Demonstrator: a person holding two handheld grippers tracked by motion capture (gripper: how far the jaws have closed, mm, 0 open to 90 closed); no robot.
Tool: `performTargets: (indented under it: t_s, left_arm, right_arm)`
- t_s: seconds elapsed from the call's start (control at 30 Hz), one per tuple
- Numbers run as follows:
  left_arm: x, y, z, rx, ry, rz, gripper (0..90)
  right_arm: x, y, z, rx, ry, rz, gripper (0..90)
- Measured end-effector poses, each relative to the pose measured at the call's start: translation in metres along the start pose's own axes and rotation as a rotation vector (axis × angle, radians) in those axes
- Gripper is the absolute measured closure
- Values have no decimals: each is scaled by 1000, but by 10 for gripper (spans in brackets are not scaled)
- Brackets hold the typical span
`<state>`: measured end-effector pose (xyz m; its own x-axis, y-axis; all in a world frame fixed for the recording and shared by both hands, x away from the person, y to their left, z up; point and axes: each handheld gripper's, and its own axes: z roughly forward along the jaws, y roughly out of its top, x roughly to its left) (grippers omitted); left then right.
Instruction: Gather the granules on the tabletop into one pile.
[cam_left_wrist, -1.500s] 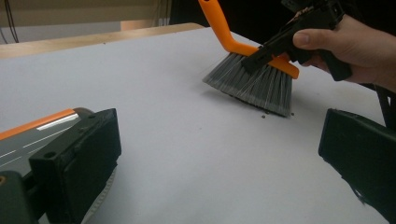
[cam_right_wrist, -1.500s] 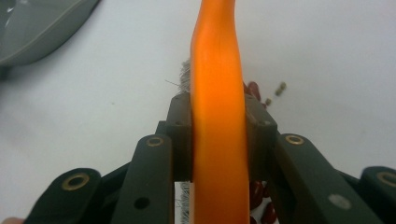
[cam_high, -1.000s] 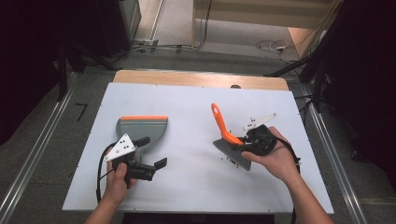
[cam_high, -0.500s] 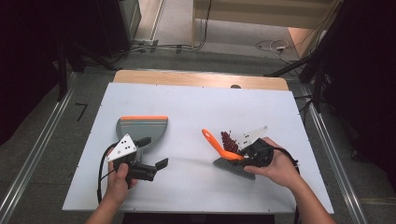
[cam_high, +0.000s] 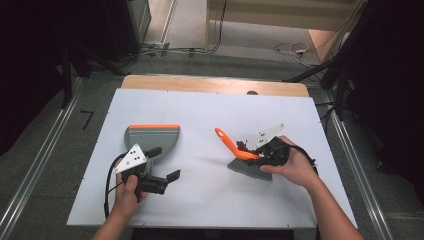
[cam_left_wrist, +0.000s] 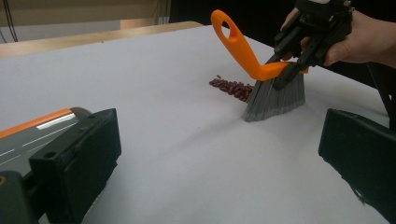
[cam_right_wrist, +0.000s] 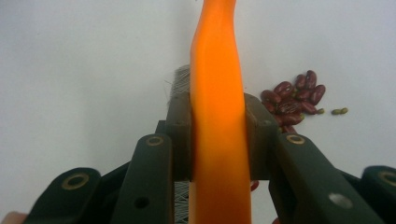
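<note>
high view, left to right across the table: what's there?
Left gripper, black with grey plate → grey dustpan with orange edge → orange-handled grey brush → small pile of dark red beans → right gripper clamping the brush.

No legible text, label, brand, number or sign on any surface in the three views
</note>
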<state>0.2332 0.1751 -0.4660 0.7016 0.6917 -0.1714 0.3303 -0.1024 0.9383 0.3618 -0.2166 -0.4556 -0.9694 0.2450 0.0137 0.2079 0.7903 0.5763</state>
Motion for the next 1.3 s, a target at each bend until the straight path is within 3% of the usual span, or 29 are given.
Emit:
performTargets:
  t_s: [0.4,0.93,1.17,1.3]
  left_arm:
    - [0,0,0,0,-2,0,0]
    - [1,0,-1,0,-2,0,0]
    - [1,0,-1,-3,-2,-1,0]
    - [0,0,-1,-1,-1,0,0]
  right_arm:
    - [-15,8,3,-4,-37,-12,676]
    - [-22,17,5,1,-57,21,678]
    - [-22,17,-9,-43,-20,78,680]
    - [-26,19,-25,-86,-52,100,680]
